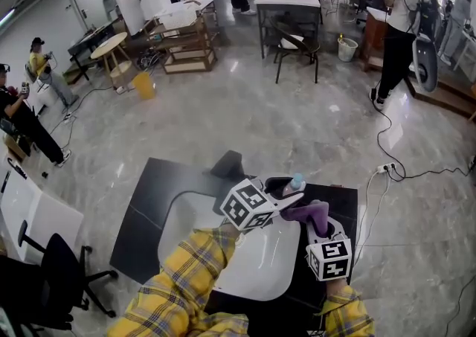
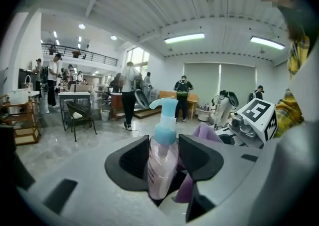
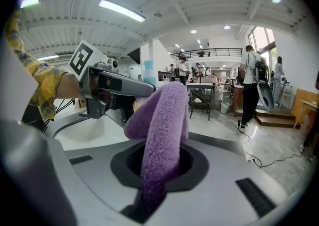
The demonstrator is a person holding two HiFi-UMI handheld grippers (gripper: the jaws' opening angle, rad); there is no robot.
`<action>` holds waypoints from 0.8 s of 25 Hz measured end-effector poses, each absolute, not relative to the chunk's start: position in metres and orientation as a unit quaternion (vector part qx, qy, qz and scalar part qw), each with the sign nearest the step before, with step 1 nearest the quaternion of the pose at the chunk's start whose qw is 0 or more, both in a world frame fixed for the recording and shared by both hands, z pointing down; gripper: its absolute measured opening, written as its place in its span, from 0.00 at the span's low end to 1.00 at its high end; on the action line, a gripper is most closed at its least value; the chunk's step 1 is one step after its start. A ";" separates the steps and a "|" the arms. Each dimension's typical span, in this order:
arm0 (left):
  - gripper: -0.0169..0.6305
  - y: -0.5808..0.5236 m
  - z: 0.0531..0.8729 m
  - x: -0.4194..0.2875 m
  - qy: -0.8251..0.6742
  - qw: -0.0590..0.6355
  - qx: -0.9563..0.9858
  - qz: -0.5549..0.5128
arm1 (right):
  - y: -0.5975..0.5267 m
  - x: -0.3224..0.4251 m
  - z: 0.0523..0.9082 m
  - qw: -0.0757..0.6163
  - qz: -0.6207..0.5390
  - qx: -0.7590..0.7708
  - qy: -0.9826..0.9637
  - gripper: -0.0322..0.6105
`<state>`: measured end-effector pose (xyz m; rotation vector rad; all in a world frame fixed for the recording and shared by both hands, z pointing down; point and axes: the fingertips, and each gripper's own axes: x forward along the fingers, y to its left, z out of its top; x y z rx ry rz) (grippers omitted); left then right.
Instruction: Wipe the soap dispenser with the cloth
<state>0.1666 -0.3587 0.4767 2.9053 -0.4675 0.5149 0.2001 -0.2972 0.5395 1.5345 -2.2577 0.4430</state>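
Here we are at the black table (image 1: 149,209), and both pieces are in hand. The left gripper (image 2: 163,156) has its jaws partway closed, pressed to either side of the clear, pink-tinted plastic soap dispenser (image 2: 160,167) with the pale blue pump, upright over the far right of the white basin (image 1: 253,261). The right gripper (image 3: 160,164) has its jaws clamped tight on the fuzzy purple cloth (image 3: 163,120), bunched just beside the bottle (right behind it, in the left gripper view). I'd call the setup done and the wiping barely begun, or about to. Whether cloth truly touches bottle is hidden, and I can't tell whether the bottle's base rests on anything.
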 end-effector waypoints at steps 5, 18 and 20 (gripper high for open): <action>0.30 -0.358 0.478 0.169 -0.113 0.079 0.976 0.170 | -0.297 0.205 0.543 0.188 0.161 0.543 -0.803 0.11; 0.32 -0.364 0.474 0.166 -0.139 0.079 0.976 0.146 | -0.300 0.205 0.540 0.181 0.167 0.542 -0.804 0.11; 0.36 -0.366 0.471 0.165 -0.165 0.082 0.973 0.136 | -0.301 0.208 0.541 0.178 0.167 0.543 -0.803 0.11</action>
